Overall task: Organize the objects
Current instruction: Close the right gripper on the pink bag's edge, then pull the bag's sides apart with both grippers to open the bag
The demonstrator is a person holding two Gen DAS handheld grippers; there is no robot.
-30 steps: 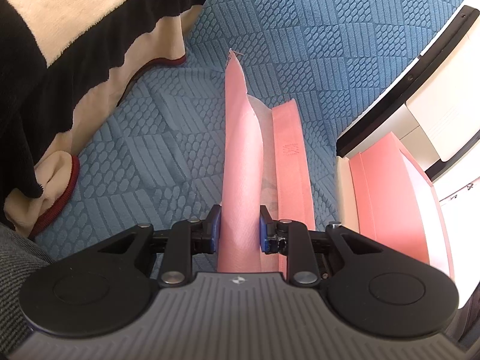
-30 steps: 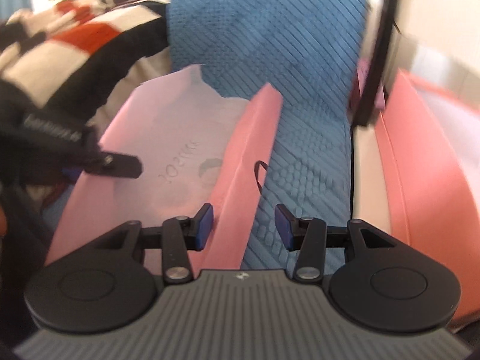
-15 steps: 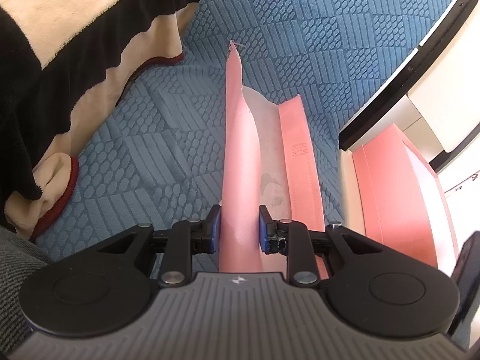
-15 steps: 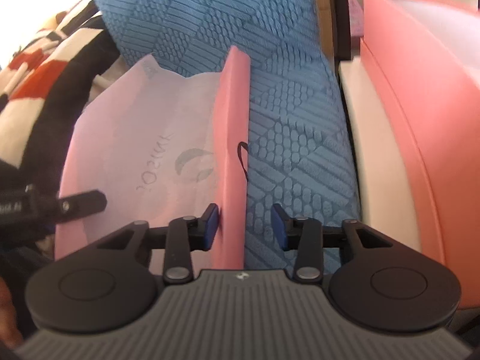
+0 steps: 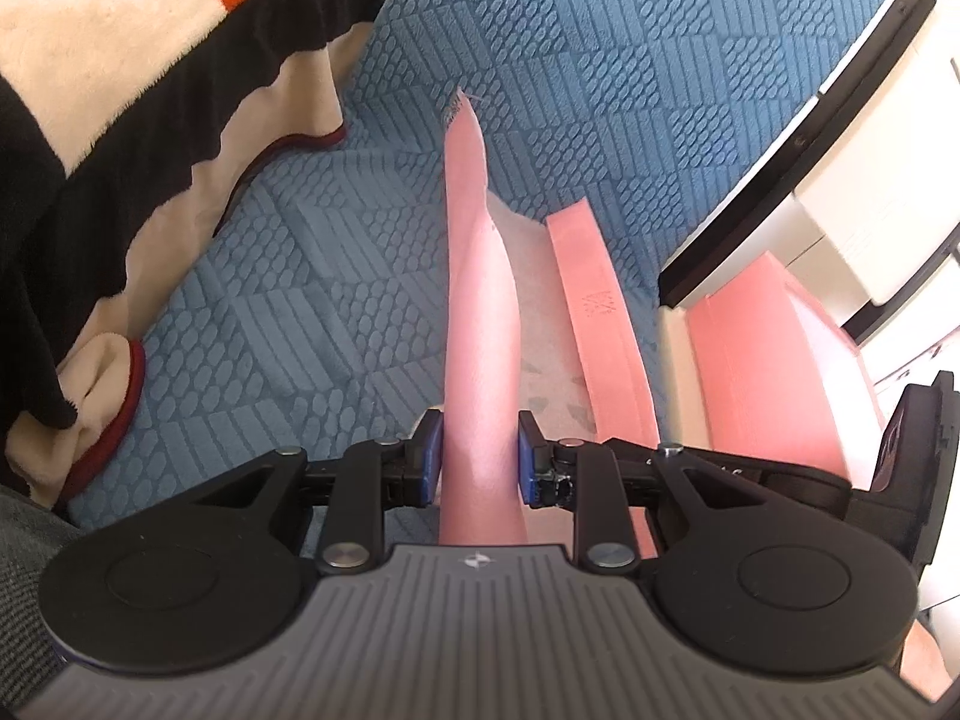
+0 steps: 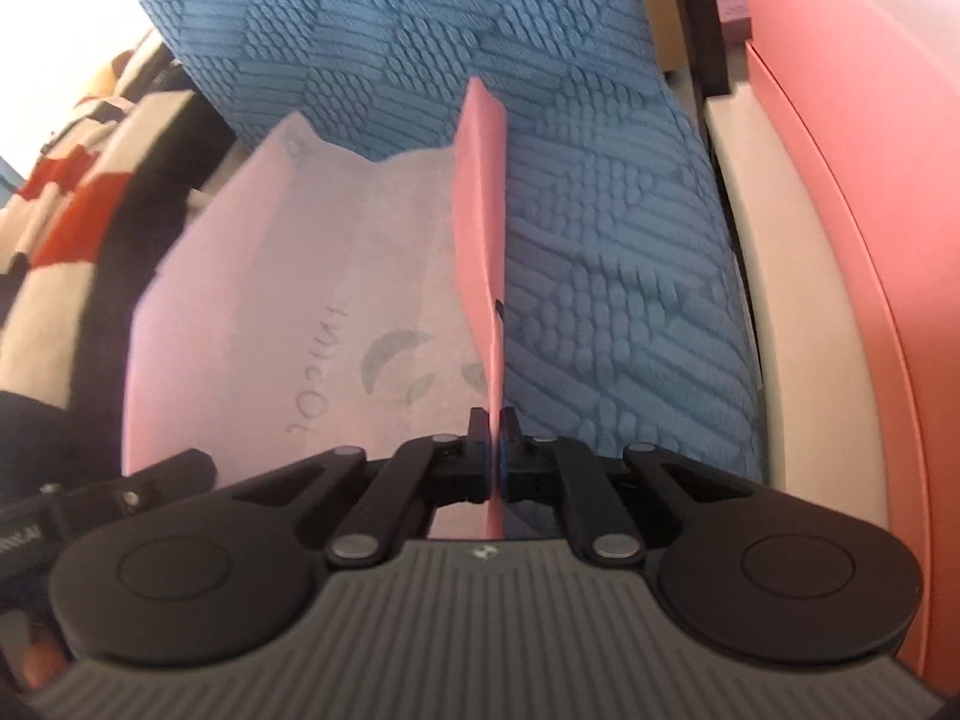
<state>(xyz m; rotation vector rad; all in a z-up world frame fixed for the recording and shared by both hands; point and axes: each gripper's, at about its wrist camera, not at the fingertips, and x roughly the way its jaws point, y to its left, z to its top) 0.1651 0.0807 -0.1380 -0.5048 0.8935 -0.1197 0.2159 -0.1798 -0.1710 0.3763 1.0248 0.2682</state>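
Blue textured bedspread (image 5: 600,60) fills the scene, a striped blanket (image 5: 120,60) bunched at its left edge; on the right a pink box (image 6: 870,240) stands just beside the bed, likely where things get sorted. On the bedspread sits the pink paper bag (image 6: 288,276), mouth spread wide; each side wall is gripped, probably to keep it open for loading. Left claw (image 5: 480,456) straddles the left wall, pads partly closed and touching it; right claw (image 6: 494,450) is pinched nearly tight on the thin right wall (image 6: 480,192), holding it upright.
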